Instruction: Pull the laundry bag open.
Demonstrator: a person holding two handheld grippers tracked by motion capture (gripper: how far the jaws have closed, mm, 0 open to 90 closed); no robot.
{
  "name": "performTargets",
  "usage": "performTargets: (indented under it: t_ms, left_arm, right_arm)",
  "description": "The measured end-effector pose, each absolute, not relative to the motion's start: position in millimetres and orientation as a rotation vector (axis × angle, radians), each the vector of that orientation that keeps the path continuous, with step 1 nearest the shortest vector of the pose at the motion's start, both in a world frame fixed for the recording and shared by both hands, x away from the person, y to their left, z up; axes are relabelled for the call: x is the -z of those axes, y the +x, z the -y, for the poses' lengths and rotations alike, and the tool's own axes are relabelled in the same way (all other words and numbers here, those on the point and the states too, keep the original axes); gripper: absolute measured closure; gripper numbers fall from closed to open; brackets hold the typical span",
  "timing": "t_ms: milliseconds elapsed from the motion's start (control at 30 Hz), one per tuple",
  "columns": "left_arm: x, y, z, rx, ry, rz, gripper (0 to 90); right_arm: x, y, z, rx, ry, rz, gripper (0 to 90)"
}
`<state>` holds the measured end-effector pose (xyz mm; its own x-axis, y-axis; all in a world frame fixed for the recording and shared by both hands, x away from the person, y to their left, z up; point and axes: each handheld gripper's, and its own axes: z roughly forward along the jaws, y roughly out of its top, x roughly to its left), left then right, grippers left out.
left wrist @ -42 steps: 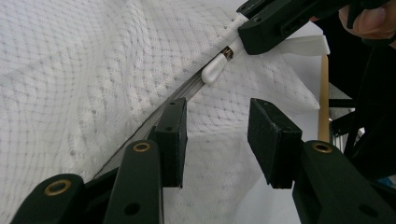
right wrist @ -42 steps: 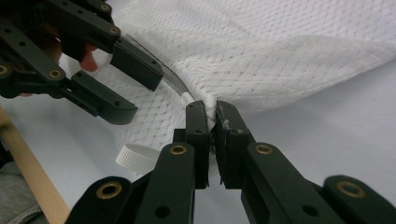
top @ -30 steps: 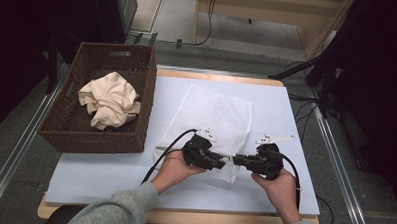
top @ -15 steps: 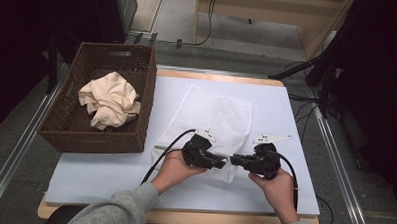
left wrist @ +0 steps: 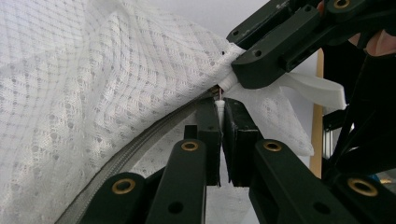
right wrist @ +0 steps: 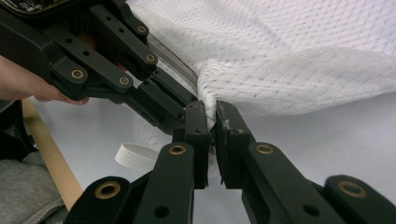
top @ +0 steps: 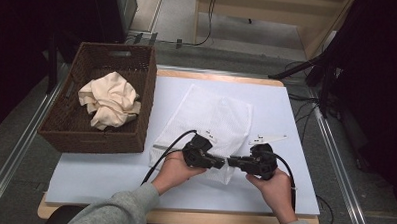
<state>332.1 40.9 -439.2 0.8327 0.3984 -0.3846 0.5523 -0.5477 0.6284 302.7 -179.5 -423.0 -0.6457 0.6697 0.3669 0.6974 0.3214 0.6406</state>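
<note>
While both tools meet at the near corner, here is how the step stands.

Bag: white mesh zip bag (top: 211, 125) lies flat on the surface (top: 84, 175), its near right corner lifted slightly between the two tools.
Left tool: left tool (top: 218, 162) has its jaws closed tight on something small and white at the end of the zip (left wrist: 135, 151), seemingly the pull; in the left tool view a sliver shows pinched between the jaws.
Right tool: right tool (top: 233, 162) has its jaws clamped on the mesh edge right beside the zip end, bunching the fabric; the tips of the two tools almost touch.
Step in hand: looks like opening the zip, one tool anchoring cloth, the other on the pull.
How to do it well: keep the right tool still and low as the anchor, and draw the left tool along the zip line, not upward, so the mesh stays taut and the slider runs.
Watch for: the pull slipping out of such a thin pinch, or loose mesh catching in the slider; go steadily and keep tension.
Elsewhere: wicker basket (top: 104, 106) at the left holds a crumpled cream cloth (top: 109, 99), well apart from the bag.
Also: a white strap loop (right wrist: 135, 157) lies on the surface just beside the corner.
</note>
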Motion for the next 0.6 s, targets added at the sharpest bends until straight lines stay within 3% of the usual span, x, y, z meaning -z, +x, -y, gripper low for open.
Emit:
performTargets:
  t_ms: [600]
  left_arm:
    - [437.6,332.9,-42.0,0.253,2.239,-0.691,87.1]
  right_arm:
    - [421.7,302.7,178.3,1.233,-1.303,2.536,86.5]
